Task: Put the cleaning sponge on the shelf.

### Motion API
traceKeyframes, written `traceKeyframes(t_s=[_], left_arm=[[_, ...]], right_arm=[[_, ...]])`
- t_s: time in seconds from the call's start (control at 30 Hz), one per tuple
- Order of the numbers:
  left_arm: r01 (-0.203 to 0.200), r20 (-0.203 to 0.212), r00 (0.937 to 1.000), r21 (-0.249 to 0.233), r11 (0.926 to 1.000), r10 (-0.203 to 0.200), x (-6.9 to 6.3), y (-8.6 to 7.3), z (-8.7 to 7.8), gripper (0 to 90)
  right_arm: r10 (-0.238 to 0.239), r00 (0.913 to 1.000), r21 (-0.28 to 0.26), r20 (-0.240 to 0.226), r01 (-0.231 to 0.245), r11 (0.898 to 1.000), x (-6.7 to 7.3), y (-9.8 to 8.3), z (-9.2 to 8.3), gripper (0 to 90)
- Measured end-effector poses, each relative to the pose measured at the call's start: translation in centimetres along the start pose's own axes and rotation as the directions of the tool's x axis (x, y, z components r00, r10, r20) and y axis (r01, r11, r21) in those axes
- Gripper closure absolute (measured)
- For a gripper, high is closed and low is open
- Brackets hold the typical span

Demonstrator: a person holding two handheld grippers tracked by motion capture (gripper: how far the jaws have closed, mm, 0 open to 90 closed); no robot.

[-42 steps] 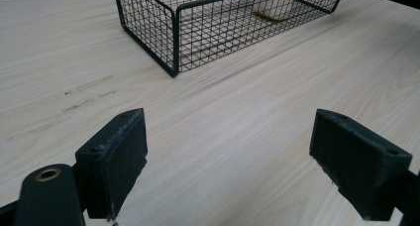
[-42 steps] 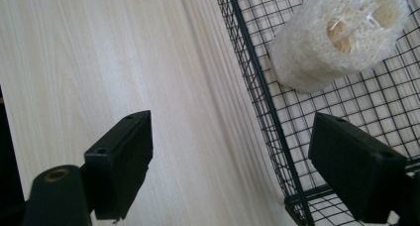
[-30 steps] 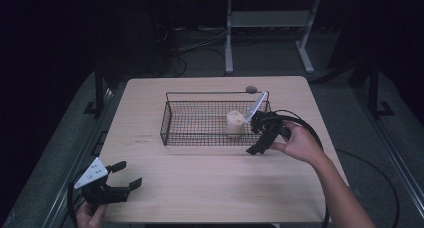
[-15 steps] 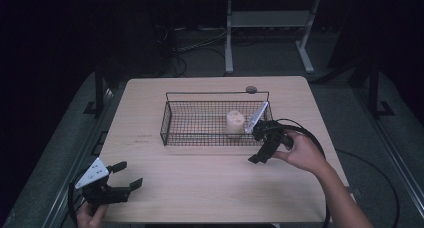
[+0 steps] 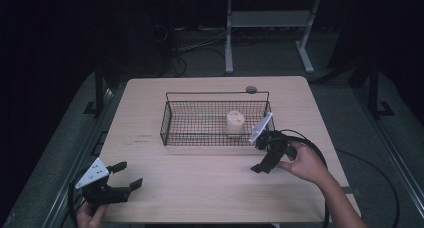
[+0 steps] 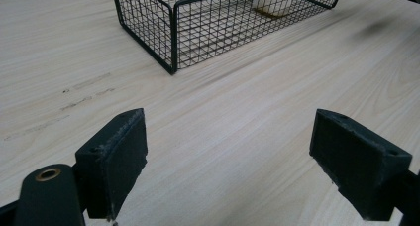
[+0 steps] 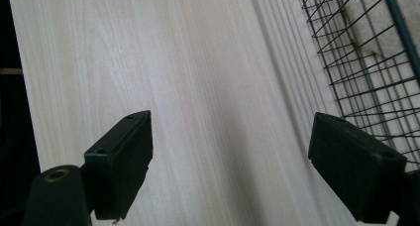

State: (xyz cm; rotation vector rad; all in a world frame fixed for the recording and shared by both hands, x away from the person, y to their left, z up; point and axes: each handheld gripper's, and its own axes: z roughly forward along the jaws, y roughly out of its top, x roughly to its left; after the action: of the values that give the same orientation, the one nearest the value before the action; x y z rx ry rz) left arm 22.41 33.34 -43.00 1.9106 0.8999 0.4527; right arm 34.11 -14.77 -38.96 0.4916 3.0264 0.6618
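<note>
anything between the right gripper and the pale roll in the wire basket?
Yes. The black wire basket's near wall stands between the right gripper, jaws open and outside on the wooden table, and the pale cylindrical roll inside. The basket's top is open, so from above nothing visible blocks it.

You see the table [image 5: 210, 188] lit evenly from overhead while the room around it sinks into near black. The high view is soft and slightly grainy. In both gripper views the near jaws blur, the wood grain stays sharp, and shadows are faint.
</note>
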Motion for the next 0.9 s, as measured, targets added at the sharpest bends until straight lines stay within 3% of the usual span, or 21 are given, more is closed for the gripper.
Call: traceKeyframes(t_s=[0.77, 0.9], left_arm=[[-0.001, 0.000, 1.0000, 0.007, 1.0000, 0.001, -0.1, 0.0, 0.1, 14.1], [-0.005, 0.002, 1.0000, 0.008, 1.0000, 0.005, -0.2, 0.0, 0.1, 14.1]], right_arm=[[0.031, 0.9995, -0.021, -0.005, -0.031, 0.999, 1.4, -2.7, 0.9, 16.8], [0.036, 0.9993, -0.047, -0.007, -0.036, 0.998, 2.0, -3.5, 1.1, 16.8]])
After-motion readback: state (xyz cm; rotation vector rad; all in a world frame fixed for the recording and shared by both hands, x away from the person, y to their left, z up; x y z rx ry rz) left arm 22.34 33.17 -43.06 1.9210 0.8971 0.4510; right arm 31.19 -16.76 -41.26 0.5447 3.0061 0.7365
